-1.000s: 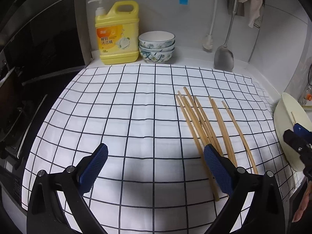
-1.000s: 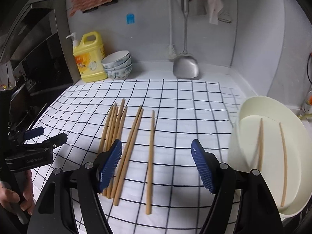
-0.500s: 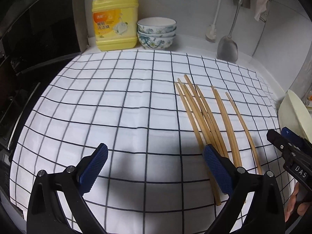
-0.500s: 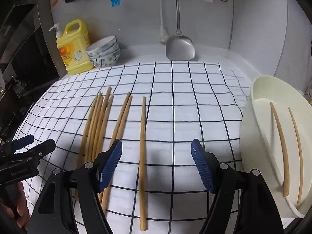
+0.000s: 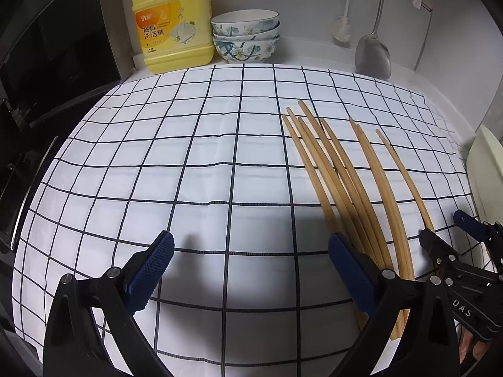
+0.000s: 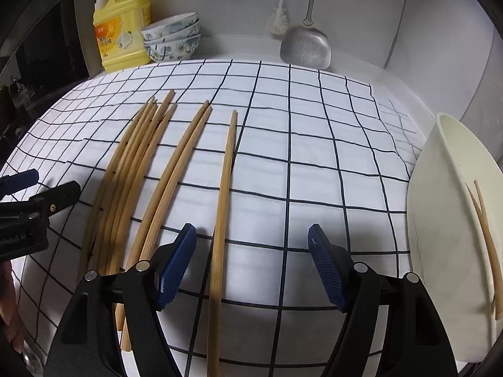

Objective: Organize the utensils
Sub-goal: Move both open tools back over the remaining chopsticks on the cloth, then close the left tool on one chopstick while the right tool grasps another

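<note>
**Chopsticks on cloth, both jaws wide and empty**

Chopsticks (image 6: pixel 138 176) lie fanned out on the checked cloth (image 5: pixel 188 163) covering the counter, tips pointing toward the back wall. One single chopstick (image 6: pixel 223 194) sits apart on the right side of the bunch.

Right gripper (image 6: pixel 251 264): jaws spread wide, nothing grasped. The single chopstick runs up between the two blue pads, nearer the left pad (image 6: pixel 176 264); no contact that I can see. Contact with the cloth: cannot tell.

Left gripper (image 5: pixel 248 270): jaws released, holding nothing, over bare cloth. Its right pad (image 5: pixel 352 273) overlaps the near ends of the bunch in the left wrist view; touching or not, cannot tell.

Cream bin (image 6: pixel 446 207) stands at the right edge of the cloth, two chopsticks (image 6: pixel 485 235) already inside.

Back of counter: yellow detergent bottle (image 5: pixel 173 22), stacked bowls (image 5: pixel 245 36) just beside it, metal spatula (image 6: pixel 306 47) and brush (image 6: pixel 278 20) hanging against the wall.
</note>
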### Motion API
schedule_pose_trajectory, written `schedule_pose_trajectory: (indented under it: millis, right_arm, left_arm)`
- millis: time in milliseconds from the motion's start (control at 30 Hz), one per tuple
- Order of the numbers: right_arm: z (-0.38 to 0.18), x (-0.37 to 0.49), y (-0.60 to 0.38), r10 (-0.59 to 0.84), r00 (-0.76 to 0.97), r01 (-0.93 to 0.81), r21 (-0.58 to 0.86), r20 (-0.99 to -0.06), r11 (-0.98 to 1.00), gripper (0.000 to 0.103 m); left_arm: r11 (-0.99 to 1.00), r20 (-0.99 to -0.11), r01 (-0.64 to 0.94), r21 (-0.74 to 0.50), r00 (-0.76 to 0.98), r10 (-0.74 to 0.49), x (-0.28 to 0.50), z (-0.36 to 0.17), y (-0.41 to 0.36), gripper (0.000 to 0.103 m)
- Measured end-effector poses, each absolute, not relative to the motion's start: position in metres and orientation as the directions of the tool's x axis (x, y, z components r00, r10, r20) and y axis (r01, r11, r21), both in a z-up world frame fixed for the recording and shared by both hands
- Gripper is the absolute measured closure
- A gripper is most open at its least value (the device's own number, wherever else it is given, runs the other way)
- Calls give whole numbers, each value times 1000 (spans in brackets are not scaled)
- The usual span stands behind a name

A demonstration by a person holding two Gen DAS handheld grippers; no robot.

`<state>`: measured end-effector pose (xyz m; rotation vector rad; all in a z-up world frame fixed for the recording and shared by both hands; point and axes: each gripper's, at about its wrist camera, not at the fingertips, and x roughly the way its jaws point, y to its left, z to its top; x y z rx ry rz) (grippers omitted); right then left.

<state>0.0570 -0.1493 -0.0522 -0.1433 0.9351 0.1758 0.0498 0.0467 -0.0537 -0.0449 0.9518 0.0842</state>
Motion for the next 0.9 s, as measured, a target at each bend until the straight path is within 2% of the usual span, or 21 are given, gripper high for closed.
schedule_pose_trajectory:
  millis: [167, 567, 700, 900]
  right_arm:
    - [-53, 57, -154, 38, 606, -182, -92, -794, 979, 33]
    - [-53, 61, -164, 49, 600, -158, -59, -799, 986, 33]
    - [-53, 60, -164, 50, 598, -158, -56, -800, 986, 33]
    - [-52, 61, -164, 50, 598, -159, -58, -800, 985, 33]
  left_arm:
    - [995, -812, -95, 21, 580, 72, 53, -54, 42, 6]
    - [997, -823, -73, 33, 564, 69, 65, -60, 28, 6]
    - [994, -833, -75, 85, 542, 112, 67, -64, 23, 6]
    - [990, -825, -98, 99, 548, 137, 63, -64, 35, 5]
